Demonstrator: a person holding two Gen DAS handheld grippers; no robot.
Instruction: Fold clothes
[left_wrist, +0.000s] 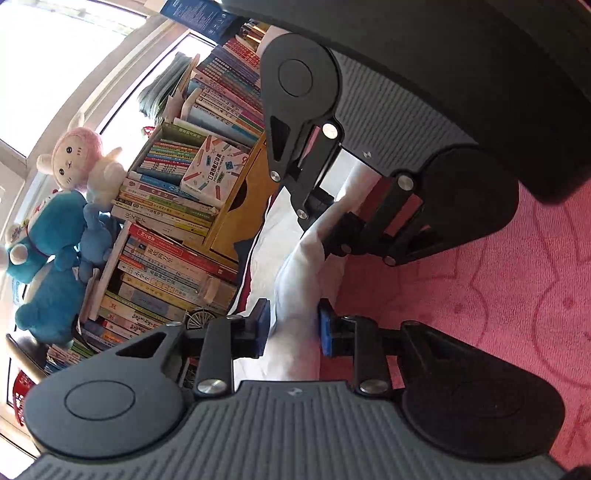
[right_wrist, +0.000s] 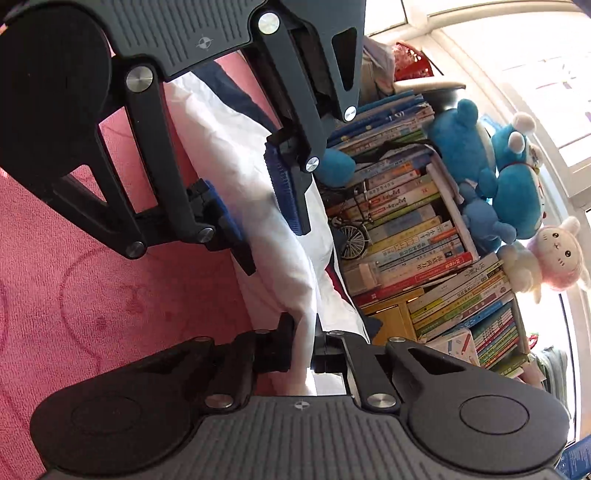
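A white garment (left_wrist: 295, 280) with dark blue and red trim stretches in a bunched band between my two grippers, which face each other. In the left wrist view my left gripper (left_wrist: 295, 330) is at the bottom, its blue pads (left_wrist: 327, 334) shut on the white garment. My right gripper (left_wrist: 327, 221) is above it, clamped on the same fabric further along. In the right wrist view my right gripper (right_wrist: 304, 350) pinches a thin fold of the garment (right_wrist: 240, 147). Opposite it, the left gripper (right_wrist: 255, 201) holds a thicker bunch. The cloth hangs just above a pink patterned cover (right_wrist: 74, 277).
The pink cover (left_wrist: 480, 295) fills one side of both views. On the other side are stacked books (left_wrist: 166, 221) (right_wrist: 406, 229), blue plush toys (left_wrist: 48, 240) (right_wrist: 498, 166), a pink-and-white plush (left_wrist: 77, 155) and a bright window (left_wrist: 55, 55).
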